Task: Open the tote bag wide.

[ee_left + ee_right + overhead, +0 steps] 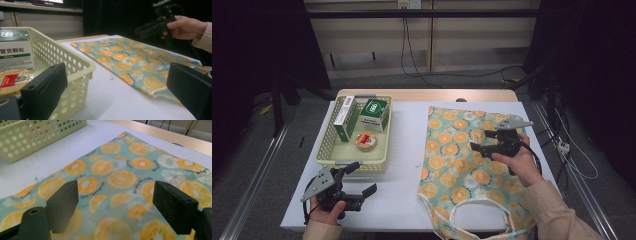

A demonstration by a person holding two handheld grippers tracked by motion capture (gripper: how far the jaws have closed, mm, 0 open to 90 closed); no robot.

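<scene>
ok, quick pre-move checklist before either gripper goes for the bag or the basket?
1. Right gripper open: ok, jaws apart, nothing held.
2. Right gripper over the bag: ok.
3. Bag flat on the table: ok, handles at the near edge.
4. Left gripper open: ok, empty, just in front of the basket.
5. Basket contents settled: ok, two boxes and a round tin inside.
6. Bag mouth open: cannot tell.
</scene>
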